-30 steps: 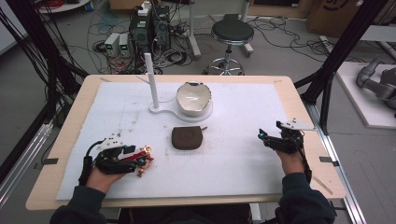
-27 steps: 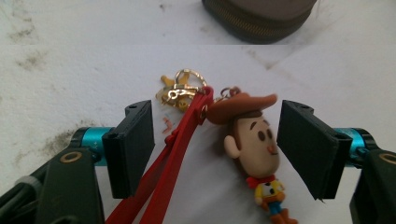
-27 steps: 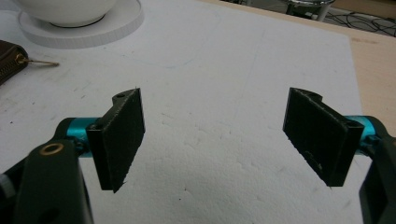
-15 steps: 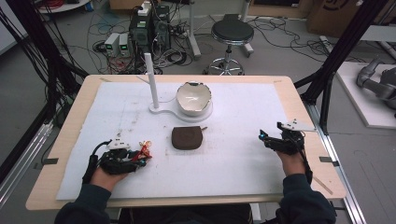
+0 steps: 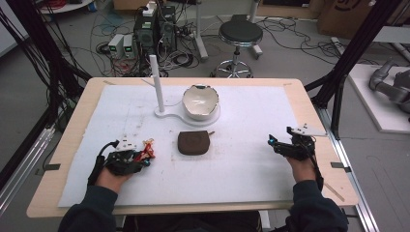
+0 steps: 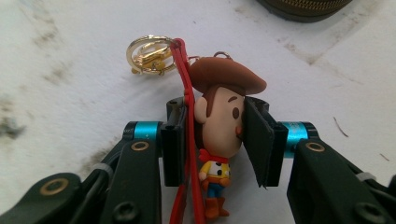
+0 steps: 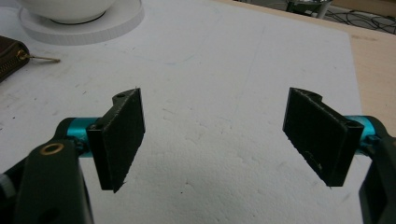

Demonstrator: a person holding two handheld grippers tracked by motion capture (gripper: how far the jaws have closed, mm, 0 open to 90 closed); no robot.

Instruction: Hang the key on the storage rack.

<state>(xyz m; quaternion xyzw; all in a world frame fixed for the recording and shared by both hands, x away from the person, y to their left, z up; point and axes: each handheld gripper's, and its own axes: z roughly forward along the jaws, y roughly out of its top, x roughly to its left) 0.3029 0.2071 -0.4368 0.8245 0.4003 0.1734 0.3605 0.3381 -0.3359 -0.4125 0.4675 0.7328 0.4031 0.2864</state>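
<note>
A small cowboy figure keychain (image 6: 222, 116) with a brown hat, a red strap and a gold ring (image 6: 148, 55) lies on the white mat. My left gripper (image 6: 215, 106) has just been closing, and its pads now press on the figure's head and strap from both sides. From above, the left gripper (image 5: 144, 157) sits at the mat's front left with the keychain (image 5: 148, 147) at its tips. My right gripper (image 7: 215, 95) rests at the front right with its jaws wide apart over bare mat. The high view has the right gripper (image 5: 273, 143) pointing left.
A brown zip pouch (image 5: 193, 143) lies mid-table between the hands. Behind it a white bowl (image 5: 200, 101) sits on a white base (image 5: 167, 115) with an upright post (image 5: 155, 82). The pouch's corner (image 7: 9, 56) reaches into the right gripper view.
The left gripper's jaws have drawn in around the keychain at its tips. The left hand has barely shifted, and the right hand has stayed still.
</note>
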